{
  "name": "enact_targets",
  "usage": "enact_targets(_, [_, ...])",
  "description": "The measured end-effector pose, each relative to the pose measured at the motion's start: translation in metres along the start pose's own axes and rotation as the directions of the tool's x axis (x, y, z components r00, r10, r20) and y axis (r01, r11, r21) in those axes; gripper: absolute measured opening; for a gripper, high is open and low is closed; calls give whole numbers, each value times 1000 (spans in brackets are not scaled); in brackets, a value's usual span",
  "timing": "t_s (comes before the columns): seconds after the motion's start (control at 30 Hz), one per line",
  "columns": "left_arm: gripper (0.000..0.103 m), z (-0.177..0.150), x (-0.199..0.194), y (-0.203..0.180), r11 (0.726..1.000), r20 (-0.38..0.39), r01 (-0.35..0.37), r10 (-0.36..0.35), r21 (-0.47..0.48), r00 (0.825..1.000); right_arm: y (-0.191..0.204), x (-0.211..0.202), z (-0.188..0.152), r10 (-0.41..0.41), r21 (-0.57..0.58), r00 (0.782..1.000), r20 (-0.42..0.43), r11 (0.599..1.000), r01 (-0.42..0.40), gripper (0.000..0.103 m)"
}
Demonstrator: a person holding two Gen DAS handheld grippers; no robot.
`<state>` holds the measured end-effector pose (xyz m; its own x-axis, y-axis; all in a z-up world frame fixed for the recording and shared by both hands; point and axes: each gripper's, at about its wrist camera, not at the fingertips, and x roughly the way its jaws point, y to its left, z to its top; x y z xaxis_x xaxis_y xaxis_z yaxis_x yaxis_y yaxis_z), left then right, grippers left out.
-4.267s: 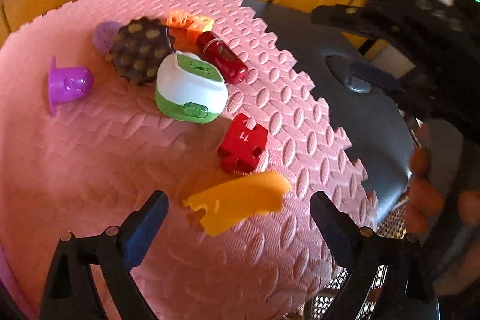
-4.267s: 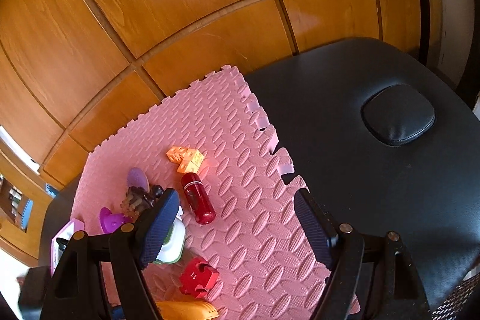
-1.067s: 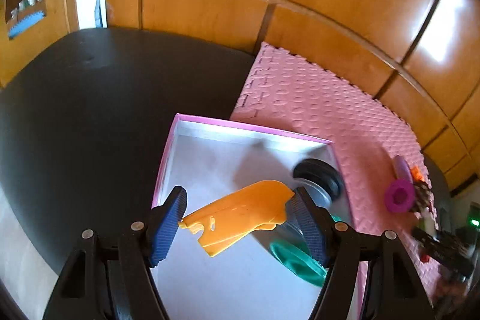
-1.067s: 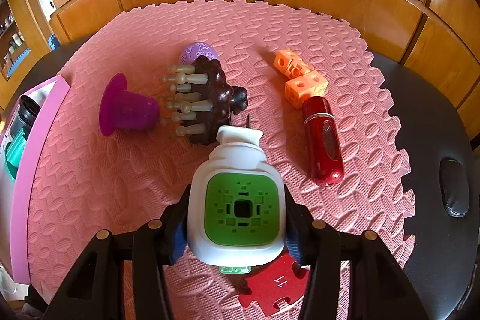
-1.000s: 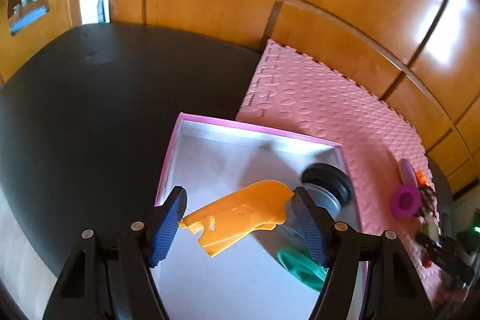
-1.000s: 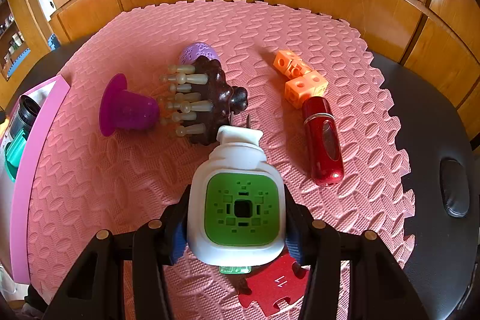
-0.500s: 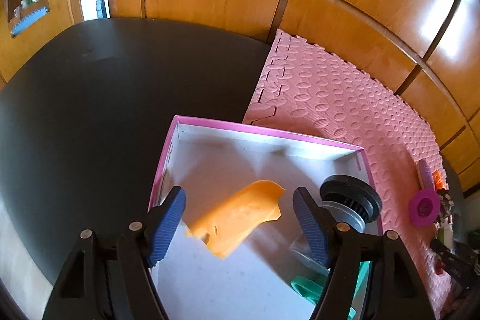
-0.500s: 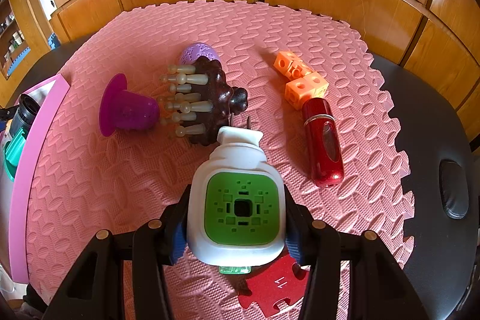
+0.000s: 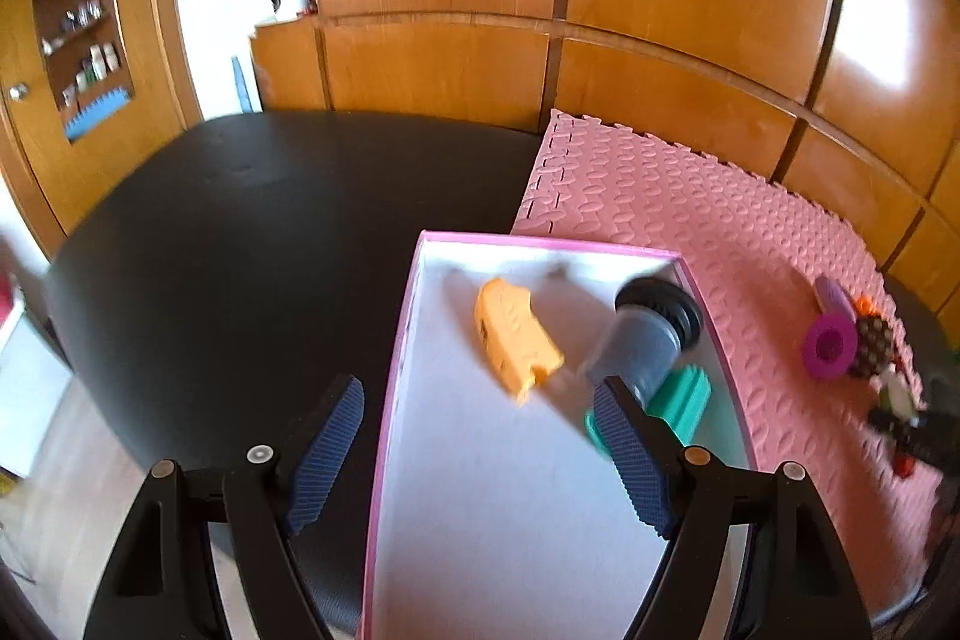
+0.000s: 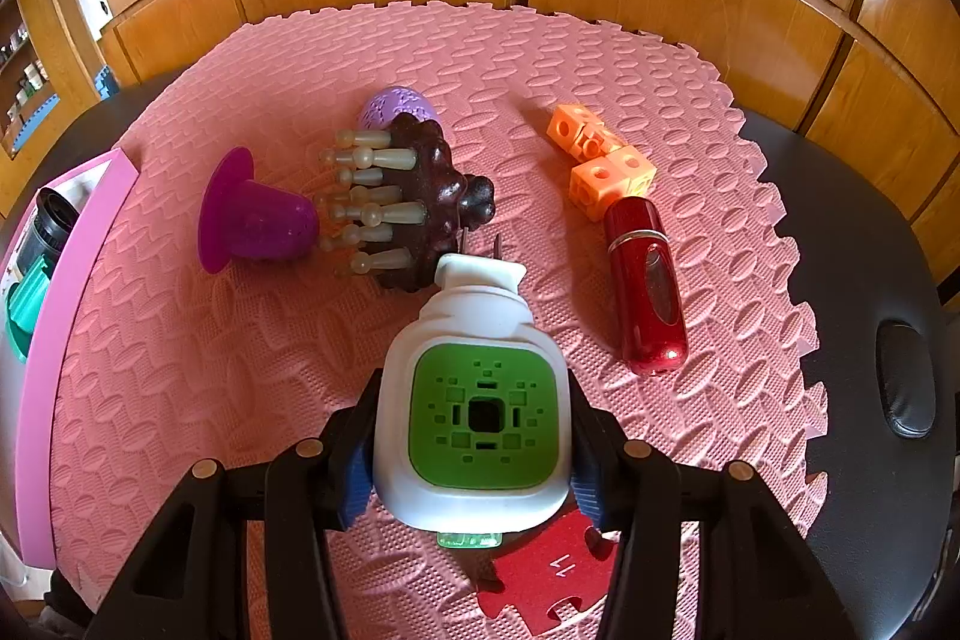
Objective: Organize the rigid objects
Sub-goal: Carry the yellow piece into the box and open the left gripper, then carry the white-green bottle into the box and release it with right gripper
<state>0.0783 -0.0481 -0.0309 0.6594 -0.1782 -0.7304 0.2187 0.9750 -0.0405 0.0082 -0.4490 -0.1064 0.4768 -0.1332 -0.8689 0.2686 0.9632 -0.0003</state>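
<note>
Toys, assorted, on a pink foam mat (image 10: 240, 370) and in a pink-rimmed box (image 9: 396, 358).

Box contents, left wrist view: yellow plastic piece (image 9: 513, 340) lying loose on the white floor near centre; grey and black cylinder (image 9: 651, 337) at 3 o'clock of it, against the right wall; green ridged piece (image 9: 681, 403) at 5 o'clock of the cylinder, touching it.

Left gripper (image 9: 480, 451): jaws spread and just been opening, nothing between the pads, poised above the box's near end.

Right gripper (image 10: 471, 451): pinching a white and green plug-in device (image 10: 480, 400) by its sides.

Mat contents, right wrist view: brown spiked brush (image 10: 414, 208) at 12 o'clock of the device; purple cup (image 10: 255, 220) on its side at 9 o'clock of the brush; lilac egg (image 10: 396, 106) behind the brush; orange cubes (image 10: 600, 160) at 1 o'clock of the device; red bottle (image 10: 645, 286) just below the cubes; red puzzle piece (image 10: 552, 574) under the device.
</note>
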Motion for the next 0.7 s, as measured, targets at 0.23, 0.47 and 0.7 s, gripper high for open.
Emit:
enact_targets(0.23, [80,-23,-17,-6,1000,12,-9,8,10,1000,1,0,-1,-4,-2,1000,-1,1000,4,53])
enact_targets(0.47, [81,-31,-21,-9,1000,10,2,-2,5,1000,3,-6,-4,45,30,998,-39,999,-43,52])
enact_targets(0.7, [84,-36,-22,-4,1000,9,-3,3,-1,1000,14,-17,-13,158,82,987,-44,985,-154,52])
